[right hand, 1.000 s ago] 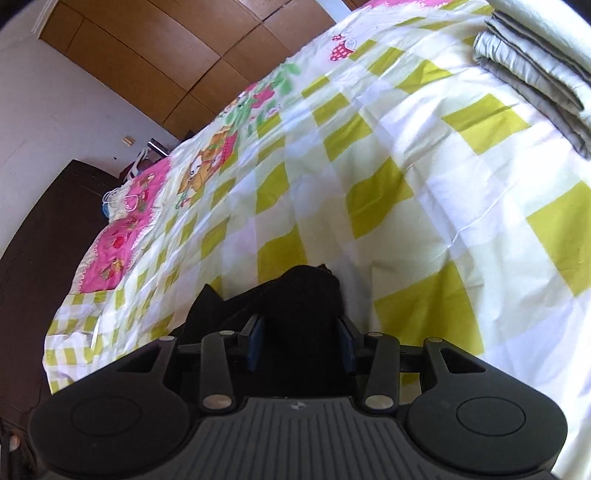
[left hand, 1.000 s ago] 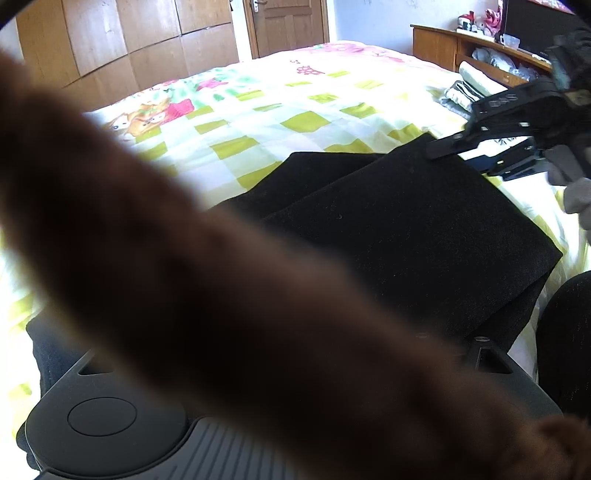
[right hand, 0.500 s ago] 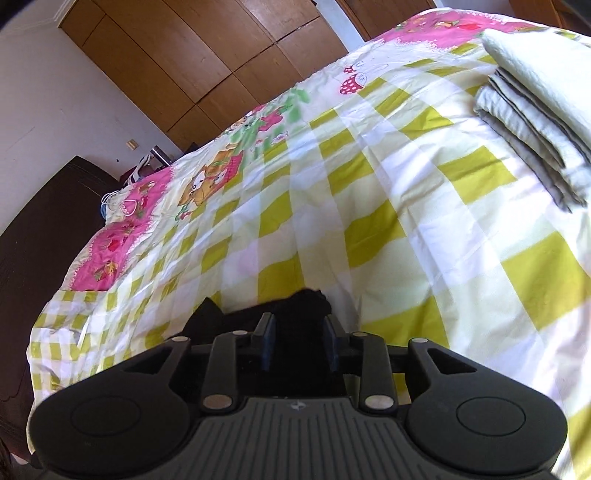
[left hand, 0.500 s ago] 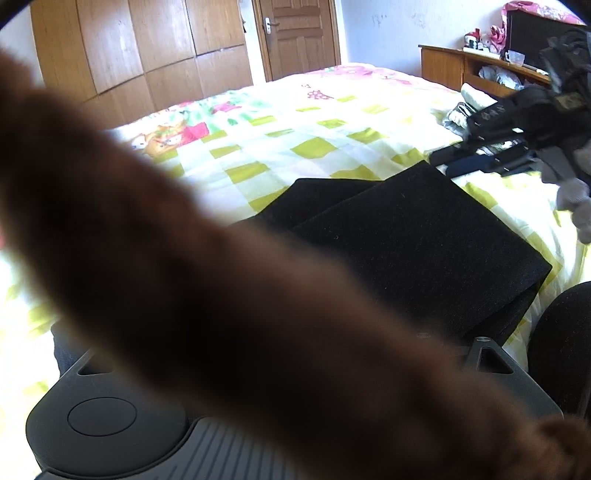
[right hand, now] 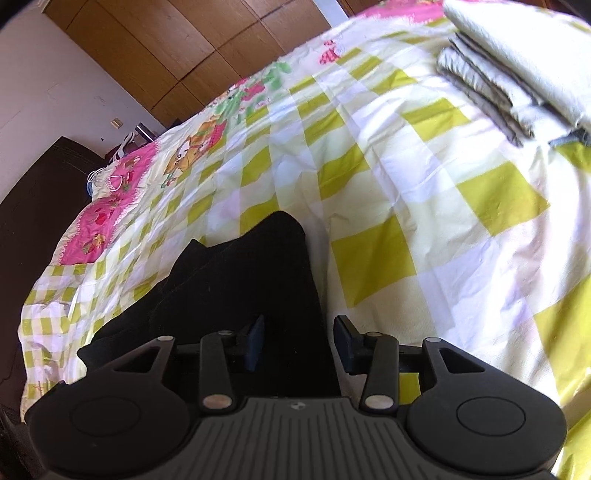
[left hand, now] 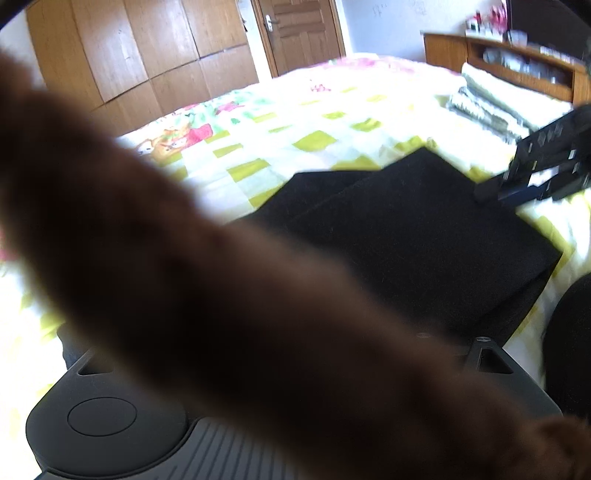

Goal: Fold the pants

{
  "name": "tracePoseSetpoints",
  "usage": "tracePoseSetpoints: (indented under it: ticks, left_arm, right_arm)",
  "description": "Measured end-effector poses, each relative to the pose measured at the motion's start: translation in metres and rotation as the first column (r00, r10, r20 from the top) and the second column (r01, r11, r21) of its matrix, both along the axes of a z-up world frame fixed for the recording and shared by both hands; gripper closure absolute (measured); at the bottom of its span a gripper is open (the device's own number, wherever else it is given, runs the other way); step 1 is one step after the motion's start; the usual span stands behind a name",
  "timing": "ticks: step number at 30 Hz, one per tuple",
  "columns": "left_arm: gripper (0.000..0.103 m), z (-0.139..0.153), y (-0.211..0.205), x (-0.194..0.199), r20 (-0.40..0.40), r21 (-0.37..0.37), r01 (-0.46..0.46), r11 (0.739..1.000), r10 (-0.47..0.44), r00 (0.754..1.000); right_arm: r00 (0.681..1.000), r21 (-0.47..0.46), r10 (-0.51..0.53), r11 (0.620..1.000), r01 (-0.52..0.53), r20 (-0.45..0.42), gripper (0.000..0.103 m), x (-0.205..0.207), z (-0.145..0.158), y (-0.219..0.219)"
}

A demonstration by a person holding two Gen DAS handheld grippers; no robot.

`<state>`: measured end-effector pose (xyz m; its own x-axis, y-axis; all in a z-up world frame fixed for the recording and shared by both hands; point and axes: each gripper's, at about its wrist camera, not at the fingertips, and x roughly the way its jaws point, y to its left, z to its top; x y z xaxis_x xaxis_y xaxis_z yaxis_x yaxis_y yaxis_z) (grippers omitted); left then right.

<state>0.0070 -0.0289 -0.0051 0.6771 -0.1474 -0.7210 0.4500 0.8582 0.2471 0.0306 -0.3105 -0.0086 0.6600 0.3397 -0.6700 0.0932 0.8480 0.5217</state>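
Note:
The black pants [left hand: 424, 236] lie folded into a flat rectangle on the checked yellow-green bedsheet [right hand: 424, 206]. In the right wrist view my right gripper [right hand: 299, 328] is open, its fingers spread on either side of the pants' [right hand: 251, 280] narrow end without pinching it. The left wrist view shows that same right gripper [left hand: 491, 192] at the fold's far right corner. A blurred brown fuzzy band [left hand: 221, 295] right at the lens hides my left gripper's fingers; only its base [left hand: 103, 417] shows, near the pants' front edge.
A stack of folded pale bedding [right hand: 509, 66] lies at the bed's right side. Wooden wardrobe panels [left hand: 147, 55] and a door [left hand: 299, 33] stand behind the bed, with a wooden shelf [left hand: 517, 62] at right. A dark rounded shape [left hand: 569, 339] sits beside the bed's near edge.
My right gripper was shut on the pants' end and has opened, letting the cloth drop flat. The left view has shifted slightly; the brown band still covers it.

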Motion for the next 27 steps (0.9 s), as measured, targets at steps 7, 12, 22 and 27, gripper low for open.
tracePoseSetpoints:
  ticks: [7, 12, 22, 27]
  left_arm:
    - [0.014, 0.007, 0.015, -0.013, -0.004, -0.044, -0.003, 0.999, 0.003, 1.0]
    - [0.014, -0.004, 0.009, 0.001, -0.012, -0.047, -0.008, 0.999, 0.008, 1.0]
    - [0.014, 0.001, 0.006, -0.007, -0.054, -0.216, 0.079, 0.973, -0.093, 0.994]
    - [0.014, 0.011, 0.0, -0.026, -0.013, -0.184, 0.154, 0.971, -0.159, 0.987]
  right_arm:
    - [0.998, -0.088, 0.06, 0.994, -0.059, 0.009, 0.047, -0.001, 0.005, 0.02]
    - [0.996, -0.159, 0.09, 0.983, -0.086, 0.02, 0.046, -0.005, 0.009, 0.029]
    - [0.997, -0.081, 0.072, 0.994, -0.072, -0.006, 0.046, 0.0, 0.0, 0.019]
    - [0.998, -0.046, 0.069, 0.997, -0.07, -0.009, 0.044, 0.002, -0.001, 0.015]
